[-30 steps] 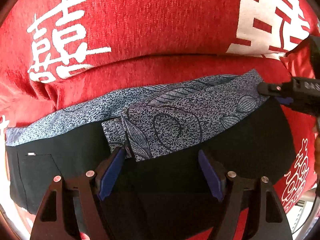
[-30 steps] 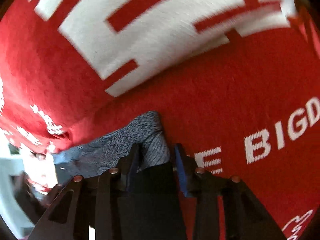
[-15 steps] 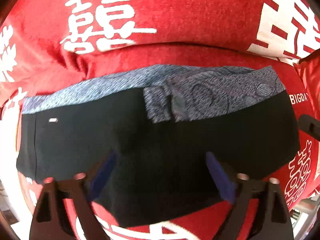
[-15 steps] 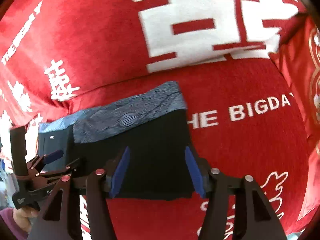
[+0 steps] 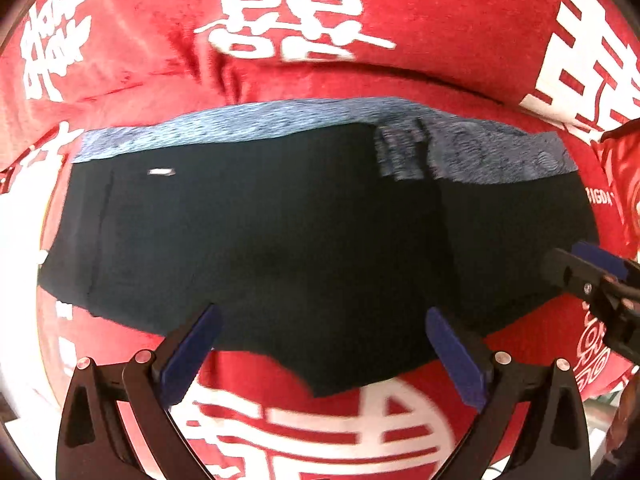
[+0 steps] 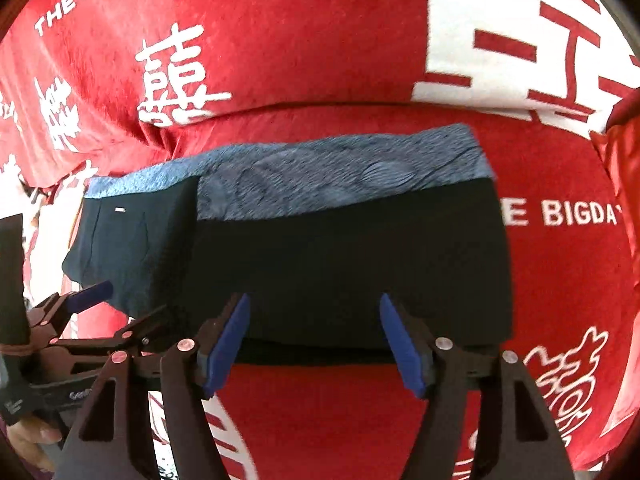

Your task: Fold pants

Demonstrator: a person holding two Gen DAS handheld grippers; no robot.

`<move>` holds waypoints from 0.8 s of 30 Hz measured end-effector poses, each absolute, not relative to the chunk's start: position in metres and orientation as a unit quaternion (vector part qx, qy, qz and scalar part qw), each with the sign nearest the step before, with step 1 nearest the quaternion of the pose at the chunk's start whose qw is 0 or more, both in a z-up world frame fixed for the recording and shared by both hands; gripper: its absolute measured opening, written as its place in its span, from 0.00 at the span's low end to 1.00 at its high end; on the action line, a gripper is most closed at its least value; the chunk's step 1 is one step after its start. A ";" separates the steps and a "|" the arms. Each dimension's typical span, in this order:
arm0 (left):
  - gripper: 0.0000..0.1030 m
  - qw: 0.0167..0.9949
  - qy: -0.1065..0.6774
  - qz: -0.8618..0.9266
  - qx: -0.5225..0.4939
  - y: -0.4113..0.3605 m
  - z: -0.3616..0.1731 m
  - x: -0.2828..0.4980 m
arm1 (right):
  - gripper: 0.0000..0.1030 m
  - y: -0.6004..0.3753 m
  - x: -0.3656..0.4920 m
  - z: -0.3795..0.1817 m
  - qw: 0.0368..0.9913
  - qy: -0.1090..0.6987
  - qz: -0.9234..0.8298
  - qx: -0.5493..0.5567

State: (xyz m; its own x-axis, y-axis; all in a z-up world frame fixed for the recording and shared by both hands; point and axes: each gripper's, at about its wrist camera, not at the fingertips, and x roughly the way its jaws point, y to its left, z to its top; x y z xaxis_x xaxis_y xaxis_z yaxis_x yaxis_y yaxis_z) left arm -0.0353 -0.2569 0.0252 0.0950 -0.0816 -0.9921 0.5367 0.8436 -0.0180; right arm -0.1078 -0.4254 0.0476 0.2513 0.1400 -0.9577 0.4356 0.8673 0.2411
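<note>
The black pants (image 5: 300,232) lie folded flat on the red cloth, with a blue-grey patterned band (image 5: 500,156) along the far edge. They also show in the right wrist view (image 6: 340,264), patterned band (image 6: 340,184) on top. My left gripper (image 5: 320,356) is open and empty, just above the pants' near edge. My right gripper (image 6: 316,340) is open and empty at the near edge of the right part. The right gripper shows at the right rim of the left wrist view (image 5: 592,276); the left gripper shows at lower left of the right wrist view (image 6: 80,320).
A red cloth (image 5: 440,20) with white characters and the words "THE BIGDAY" (image 6: 576,212) covers the whole surface. A raised fold of it runs behind the pants. A hand (image 6: 28,440) holds the left gripper.
Both grippers have let go of the patterned band and drawn back toward me. The pants now lie flat and more of them is in view.
</note>
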 end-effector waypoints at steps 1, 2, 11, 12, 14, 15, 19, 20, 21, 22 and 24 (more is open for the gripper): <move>1.00 0.717 0.639 -0.213 0.179 -0.248 0.025 -0.032 | 0.69 -0.419 -0.104 0.047 0.754 0.605 -0.098 0.237; 1.00 0.716 0.642 -0.210 0.177 -0.240 0.025 -0.029 | 0.69 -0.413 -0.101 0.047 0.754 0.605 -0.097 0.235; 1.00 0.713 0.654 -0.188 0.170 -0.178 0.020 -0.007 | 0.71 -0.349 -0.077 0.036 0.742 0.628 -0.077 0.220; 1.00 0.714 0.654 -0.184 0.170 -0.174 0.019 -0.006 | 0.71 -0.341 -0.075 0.036 0.741 0.631 -0.075 0.215; 1.00 0.717 0.654 -0.176 0.168 -0.163 0.016 -0.002 | 0.72 -0.328 -0.073 0.036 0.741 0.635 -0.072 0.206; 1.00 0.717 0.654 -0.174 0.166 -0.159 0.016 0.000 | 0.73 -0.324 -0.071 0.036 0.741 0.637 -0.071 0.201; 1.00 0.715 0.661 -0.171 0.152 -0.144 0.012 0.004 | 0.77 -0.310 -0.069 0.033 0.737 0.648 -0.078 0.173; 1.00 0.713 0.665 -0.171 0.145 -0.140 0.011 0.004 | 0.77 -0.310 -0.069 0.031 0.735 0.652 -0.079 0.171; 1.00 0.712 0.668 -0.169 0.140 -0.136 0.010 0.006 | 0.77 -0.310 -0.069 0.030 0.733 0.654 -0.082 0.171; 1.00 0.711 0.670 -0.165 0.137 -0.133 0.009 0.007 | 0.77 -0.309 -0.069 0.030 0.732 0.654 -0.083 0.171; 1.00 0.712 0.672 -0.159 0.131 -0.127 0.005 0.009 | 0.77 -0.307 -0.068 0.031 0.731 0.657 -0.087 0.165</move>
State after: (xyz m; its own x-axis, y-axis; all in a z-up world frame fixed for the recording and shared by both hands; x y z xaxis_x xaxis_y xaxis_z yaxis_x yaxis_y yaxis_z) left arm 0.0095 -0.1266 0.0053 0.0476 -0.0493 -0.9977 0.4022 0.9152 -0.0261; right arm -0.0681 -0.3073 0.0307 0.1220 0.0904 -0.9884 0.3441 0.9302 0.1275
